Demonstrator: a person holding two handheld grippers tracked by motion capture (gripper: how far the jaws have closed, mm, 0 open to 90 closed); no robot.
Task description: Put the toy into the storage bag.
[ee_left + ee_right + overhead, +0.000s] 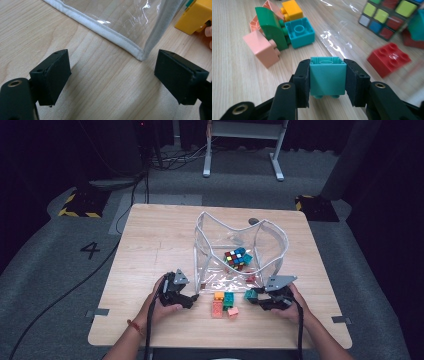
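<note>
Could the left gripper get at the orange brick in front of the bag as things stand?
Probably yes. The left gripper is open, and bare table lies between it and the orange brick. The clear bag stands just behind that path, not across it.

Toy blocks and a clear bag on a wooden surface

A teal block (327,75) is clamped between the jaws of the right hand-held gripper (327,77), its hollow end facing away from the camera and its studs toward it, just off the front right corner of the clear bag (272,245). The bag stands open with white-trimmed edges; a colour cube (236,258) and a red block (389,59) lie inside. In front of the bag sits a loose cluster: an orange block (292,9), a second teal block (300,32), a green curved piece (270,26) and a pink block (262,48), touching one another.
</note>
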